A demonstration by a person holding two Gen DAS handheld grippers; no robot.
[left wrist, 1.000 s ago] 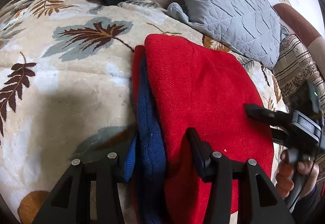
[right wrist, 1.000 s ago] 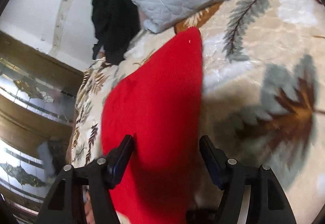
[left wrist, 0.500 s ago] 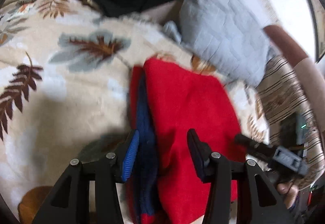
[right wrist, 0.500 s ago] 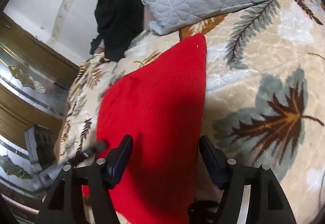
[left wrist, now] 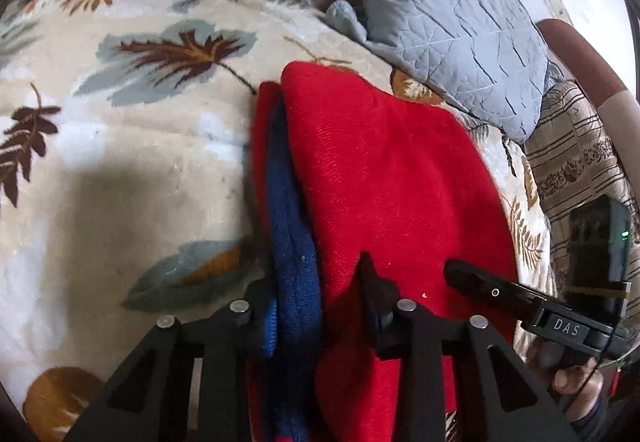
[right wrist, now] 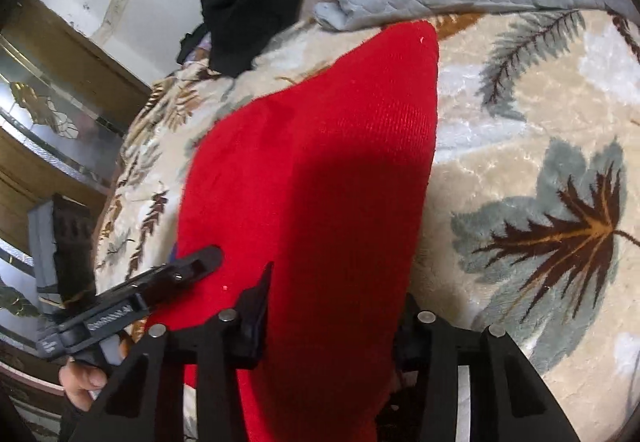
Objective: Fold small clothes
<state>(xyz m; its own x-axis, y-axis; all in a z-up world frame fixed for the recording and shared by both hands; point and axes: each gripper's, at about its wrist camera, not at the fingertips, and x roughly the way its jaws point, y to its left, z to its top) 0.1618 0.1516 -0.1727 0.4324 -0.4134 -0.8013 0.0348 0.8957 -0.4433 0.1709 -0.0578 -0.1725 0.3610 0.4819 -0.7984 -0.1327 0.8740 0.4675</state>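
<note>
On the leaf-patterned blanket (left wrist: 120, 169) lies the folded red garment (left wrist: 384, 169), its blue layer (left wrist: 292, 242) showing along the left edge. The left gripper (left wrist: 316, 294) straddles that near left edge; its jaws have just been closing, with the blue and red layers bunched between them and the pads pressing in. Further right, the right gripper (right wrist: 336, 302) spans the garment's near right part, its jaws also just closing on the red cloth. A grey pillow (left wrist: 448, 25) lies beyond.
</note>
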